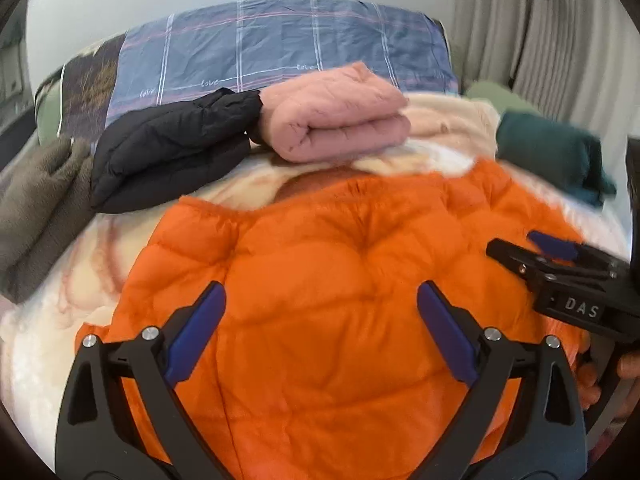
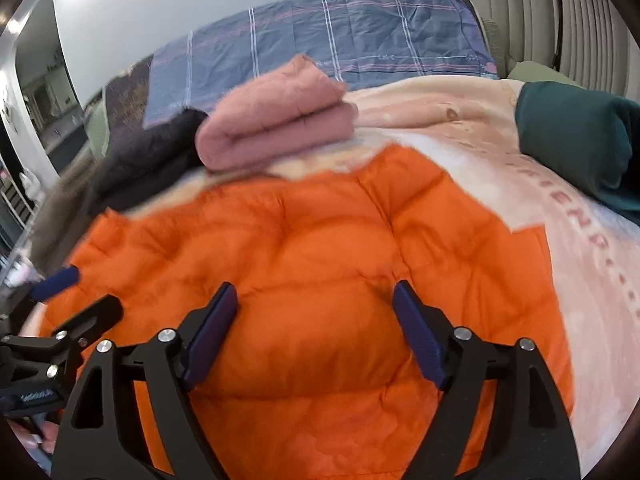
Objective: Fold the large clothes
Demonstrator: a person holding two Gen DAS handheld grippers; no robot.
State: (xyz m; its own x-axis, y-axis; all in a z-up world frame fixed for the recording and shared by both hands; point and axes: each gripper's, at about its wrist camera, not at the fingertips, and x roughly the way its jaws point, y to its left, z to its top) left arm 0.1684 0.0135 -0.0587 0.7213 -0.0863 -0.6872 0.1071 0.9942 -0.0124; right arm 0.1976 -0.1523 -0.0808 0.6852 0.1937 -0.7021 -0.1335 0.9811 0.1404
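Observation:
An orange puffer jacket point(image 1: 328, 280) lies spread flat on a cream blanket point(image 2: 580, 264) on the bed and fills the lower half of both views. My left gripper point(image 1: 320, 292) hovers just over its middle. The jaws stand wide open, with only the jacket's quilted surface showing below and between the blue pads point(image 1: 196, 340). My right gripper point(image 2: 315, 290) is likewise open over the jacket point(image 2: 320, 248), beside the left one. Each gripper shows at the edge of the other's view, the right gripper point(image 1: 520, 244) and the left gripper point(image 2: 84, 294).
Beyond the jacket lie a folded pink garment point(image 1: 336, 124), a folded black puffer point(image 1: 172, 152), a grey fleece point(image 1: 36, 208) at the left and a dark teal garment point(image 2: 580, 148) at the right. A blue plaid pillow point(image 1: 280, 40) sits at the head; curtains point(image 1: 540, 40) hang at the right.

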